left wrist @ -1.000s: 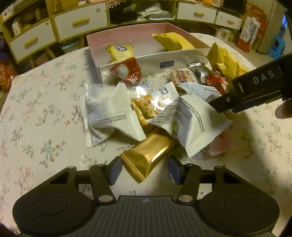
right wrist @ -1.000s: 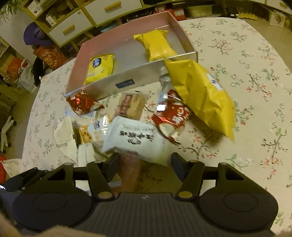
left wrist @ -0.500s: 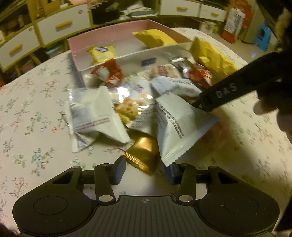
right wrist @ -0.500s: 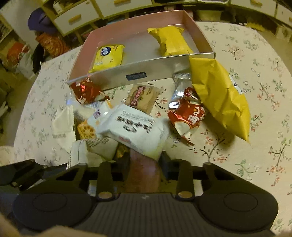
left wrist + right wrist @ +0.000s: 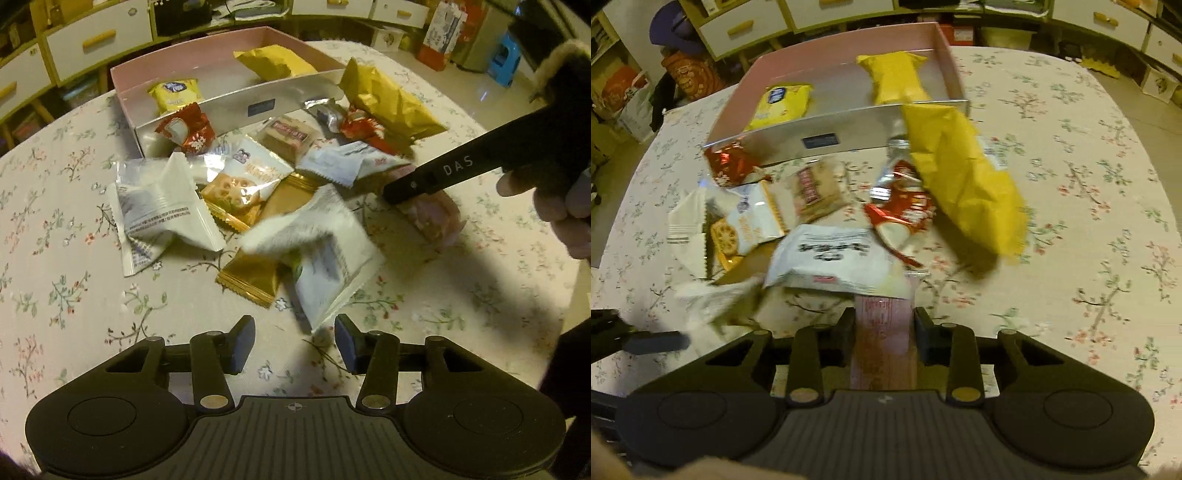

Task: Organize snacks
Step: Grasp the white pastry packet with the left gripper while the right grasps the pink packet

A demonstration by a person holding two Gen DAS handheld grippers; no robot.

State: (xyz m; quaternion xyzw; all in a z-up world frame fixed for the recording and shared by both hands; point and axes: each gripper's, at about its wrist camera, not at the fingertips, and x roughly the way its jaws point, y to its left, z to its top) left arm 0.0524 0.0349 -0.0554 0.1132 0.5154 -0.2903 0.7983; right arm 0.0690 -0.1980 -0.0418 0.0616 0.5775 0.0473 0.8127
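A pile of snack packets lies on the floral tablecloth before a pink box (image 5: 125, 77) (image 5: 945, 48) that holds two yellow packets (image 5: 273, 61). My right gripper (image 5: 884, 325) is shut on a pink packet (image 5: 882, 332) and lifts it from under a white packet (image 5: 831, 258); from the left wrist view it is the black arm (image 5: 461, 166) with the pink packet (image 5: 432, 214) below it. My left gripper (image 5: 294, 343) is open and empty, just short of a gold packet (image 5: 255, 277) and a blurred white packet (image 5: 325, 266).
A large yellow bag (image 5: 964, 177) lies right of the pile, beside red wrappers (image 5: 905, 210). A red packet (image 5: 186, 129) leans on the box front. White drawers (image 5: 96, 33) stand behind the table. A hand (image 5: 554, 206) holds the right gripper.
My right gripper closed on the pink packet and pulled it out from under the pile. My left gripper drew back from the gold packet. The near white packet shifted.
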